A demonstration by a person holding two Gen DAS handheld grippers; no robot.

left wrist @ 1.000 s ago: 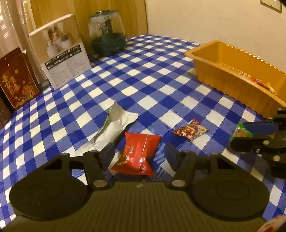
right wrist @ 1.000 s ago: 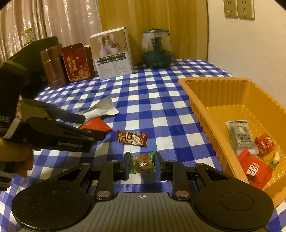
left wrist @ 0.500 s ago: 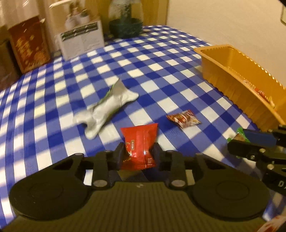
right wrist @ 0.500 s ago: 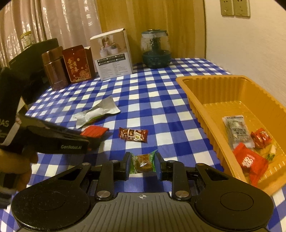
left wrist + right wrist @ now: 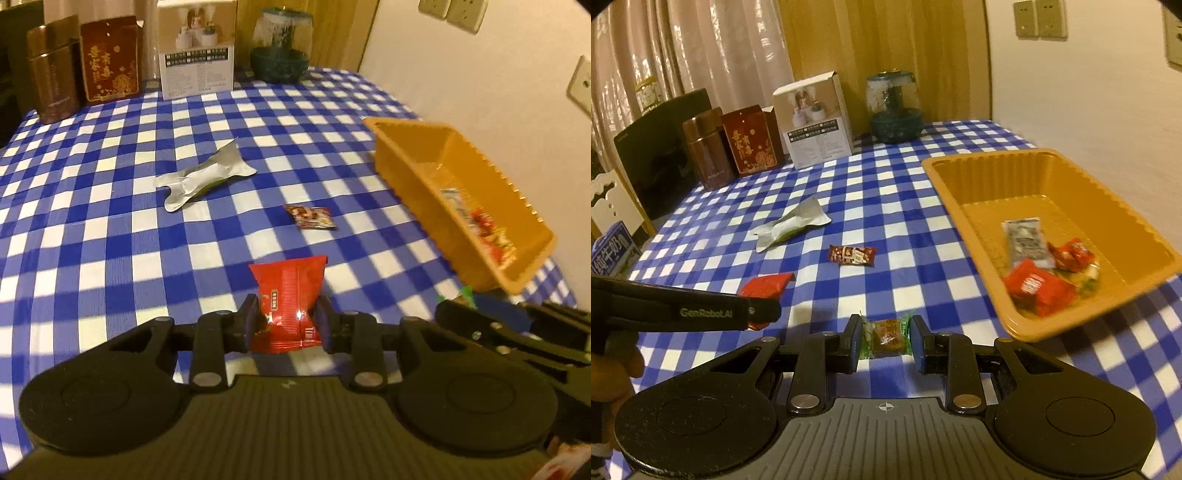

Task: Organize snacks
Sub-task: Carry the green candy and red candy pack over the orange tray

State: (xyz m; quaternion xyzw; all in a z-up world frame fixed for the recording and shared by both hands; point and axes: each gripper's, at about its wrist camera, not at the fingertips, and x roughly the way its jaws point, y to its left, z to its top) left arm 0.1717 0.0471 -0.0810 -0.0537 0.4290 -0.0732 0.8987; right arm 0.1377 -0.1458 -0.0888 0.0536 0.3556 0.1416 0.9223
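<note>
My left gripper [image 5: 286,323] is shut on a red snack packet [image 5: 288,295] and holds it above the checked cloth; the same packet [image 5: 768,288] shows at the left in the right wrist view. My right gripper [image 5: 882,339] is shut on a green-wrapped brown cake [image 5: 886,334], also lifted. The orange tray [image 5: 964,173] stands to the right with several packets inside, and its wall [image 5: 417,184] appears in the left wrist view. A small dark red candy [image 5: 311,217] and a silver wrapper [image 5: 203,177] lie on the cloth.
At the table's far edge stand a brown canister [image 5: 707,151], a dark red box [image 5: 751,142], a white box [image 5: 816,120] and a glass jar [image 5: 894,107]. A wall runs along the right side behind the tray. A hand [image 5: 613,369] holds the left gripper.
The left gripper closed on the red packet and lifted it, rolling as it moved toward the tray. The right gripper rose and moved with the green-wrapped cake still in its jaws.
</note>
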